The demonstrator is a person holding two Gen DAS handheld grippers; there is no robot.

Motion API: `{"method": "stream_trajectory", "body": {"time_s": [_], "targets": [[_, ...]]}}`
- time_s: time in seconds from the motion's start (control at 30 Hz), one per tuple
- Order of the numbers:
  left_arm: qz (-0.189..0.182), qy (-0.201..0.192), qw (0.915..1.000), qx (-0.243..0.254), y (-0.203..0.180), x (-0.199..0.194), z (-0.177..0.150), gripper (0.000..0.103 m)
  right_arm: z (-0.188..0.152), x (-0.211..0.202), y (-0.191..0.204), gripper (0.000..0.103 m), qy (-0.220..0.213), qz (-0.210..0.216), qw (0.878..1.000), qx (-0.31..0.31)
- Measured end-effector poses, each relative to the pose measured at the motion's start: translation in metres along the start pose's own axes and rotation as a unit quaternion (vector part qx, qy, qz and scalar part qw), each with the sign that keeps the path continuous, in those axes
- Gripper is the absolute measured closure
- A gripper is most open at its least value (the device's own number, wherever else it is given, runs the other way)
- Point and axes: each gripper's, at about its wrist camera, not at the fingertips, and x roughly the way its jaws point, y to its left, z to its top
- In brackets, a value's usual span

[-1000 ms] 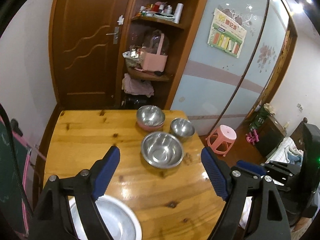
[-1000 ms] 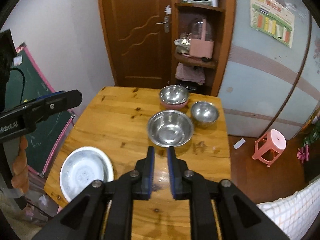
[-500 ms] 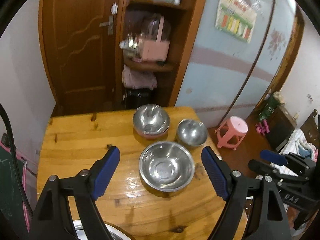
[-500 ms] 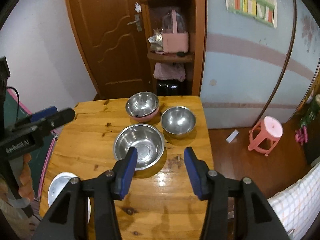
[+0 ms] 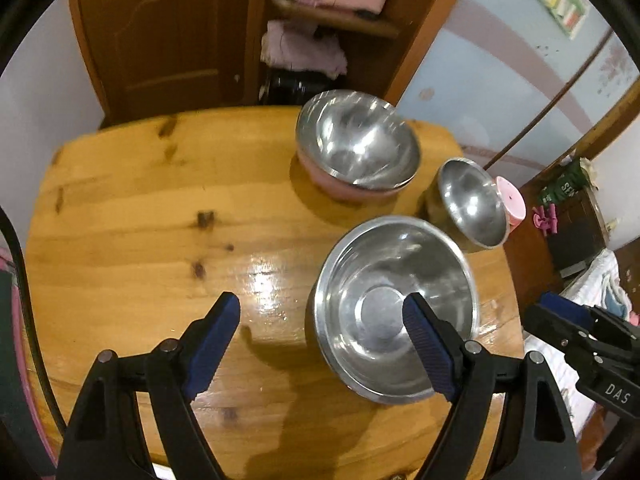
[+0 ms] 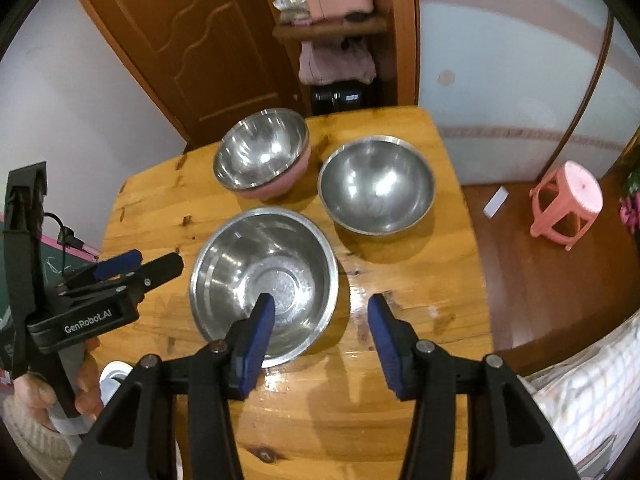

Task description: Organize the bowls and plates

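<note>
Three bowls stand on the wooden table (image 5: 140,220). The big steel bowl (image 5: 396,308) (image 6: 264,280) is nearest. Behind it are a steel bowl nested in a pink one (image 5: 356,152) (image 6: 260,152) and a smaller steel bowl (image 5: 470,200) (image 6: 376,188). My left gripper (image 5: 320,308) is open above the big bowl's left rim, one finger over its inside and one over the table. My right gripper (image 6: 322,304) is open above its right rim in the same way. Neither touches the bowl. A white plate (image 6: 114,372) peeks out at the lower left, mostly hidden.
A hand (image 6: 40,400) holds the left gripper's handle. The table's right edge drops to a wooden floor with a pink stool (image 6: 568,204). Checked bedding (image 6: 592,380) lies at the lower right. A brown door (image 6: 180,40) and shelves (image 6: 332,28) stand behind the table.
Both grippers have come forward and down onto the big steel bowl. The right jaws went from almost shut to open. The white plate has slid out of the left wrist view.
</note>
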Motion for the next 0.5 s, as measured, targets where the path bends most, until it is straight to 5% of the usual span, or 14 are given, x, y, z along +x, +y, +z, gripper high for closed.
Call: {"method": "stream_trajectory", "body": {"time_s": [0.23, 0.5], "targets": [[-0.017, 0.040, 0.9991, -0.006, 0.009, 0.030, -0.003, 0.035, 0.005, 0.041, 0.000, 0.071, 0.050, -0.003, 0.999, 0.006], [-0.033, 0.066, 0.9972, 0.009, 0.003, 0.048, -0.003, 0.065, 0.008, 0.062, -0.004, 0.085, 0.074, 0.005, 0.997, 0.023]]}}
